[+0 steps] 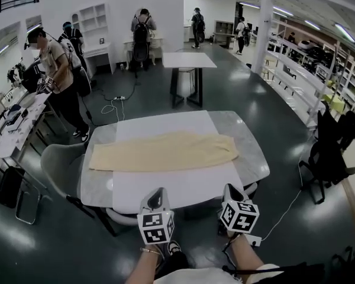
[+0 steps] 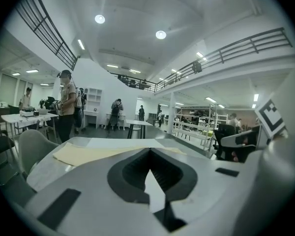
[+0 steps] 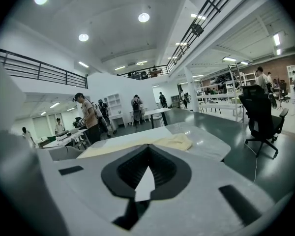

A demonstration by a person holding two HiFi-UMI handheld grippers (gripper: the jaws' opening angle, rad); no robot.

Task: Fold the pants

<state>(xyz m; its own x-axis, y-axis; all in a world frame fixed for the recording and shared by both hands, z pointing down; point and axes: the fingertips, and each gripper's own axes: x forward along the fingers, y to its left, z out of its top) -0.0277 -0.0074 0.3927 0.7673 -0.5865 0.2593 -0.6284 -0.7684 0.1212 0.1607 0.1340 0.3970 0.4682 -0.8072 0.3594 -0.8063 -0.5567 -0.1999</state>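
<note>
**A:** What fills most of the head view?

**B:** The bench point(image 1: 253, 152). It has a grey top with rounded corners and stands at twelve o'clock from the person. A white sheet point(image 1: 177, 188) lies across its middle, from the far edge to the near edge.

**A:** And the pants?

**B:** The pants point(image 1: 165, 151) are pale yellow. They lie flat on that sheet, stretched lengthwise from nine o'clock to three o'clock. Their nine o'clock end runs past the sheet onto the grey top. I cannot tell which end is the waist.

**A:** Anything beside the bench?

**B:** A grey chair point(image 1: 58, 165) stands at its nine o'clock side, close to the edge.

**A:** Where are the tools?

**B:** Both are at six o'clock, off the near edge of the bench and well apart from the pants. They point toward twelve o'clock. The left tool point(image 1: 160, 193) has its jaws pressed together with nothing between them. The right tool point(image 1: 231, 190) is just beside it at three o'clock. Its jaws are pressed together too, and it is also empty.
</note>
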